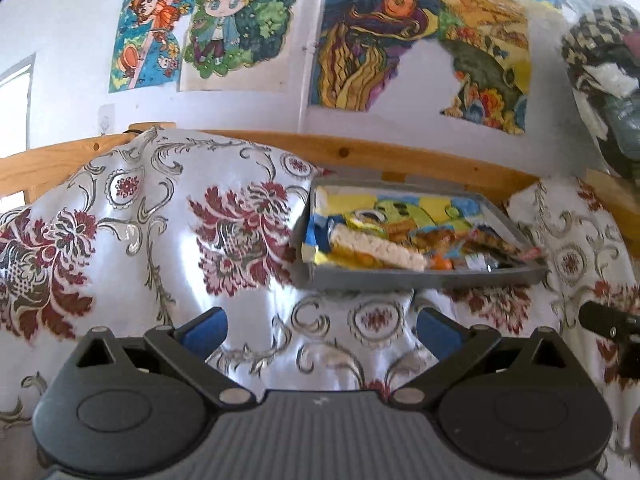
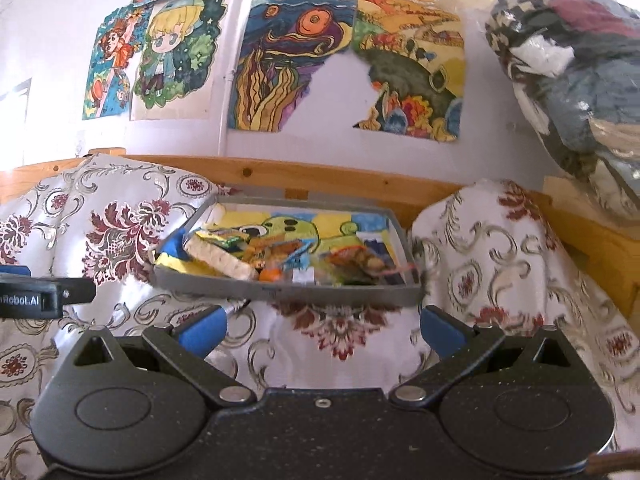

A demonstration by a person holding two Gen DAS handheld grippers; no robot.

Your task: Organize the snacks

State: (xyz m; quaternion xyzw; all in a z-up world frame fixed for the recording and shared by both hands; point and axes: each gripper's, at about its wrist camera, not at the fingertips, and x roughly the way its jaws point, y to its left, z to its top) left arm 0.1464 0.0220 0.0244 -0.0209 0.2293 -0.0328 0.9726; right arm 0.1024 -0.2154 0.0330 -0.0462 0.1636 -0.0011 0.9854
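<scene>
Both cameras sit low, near the grey tray (image 1: 420, 278) (image 2: 280, 290), facing the wall behind it; the left one looks from further left, and both see the tray

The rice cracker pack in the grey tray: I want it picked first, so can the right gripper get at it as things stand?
Probably yes. The right gripper is open and empty, facing the grey tray; the rice cracker pack lies on top near the front wall, with only cloth between.
</scene>
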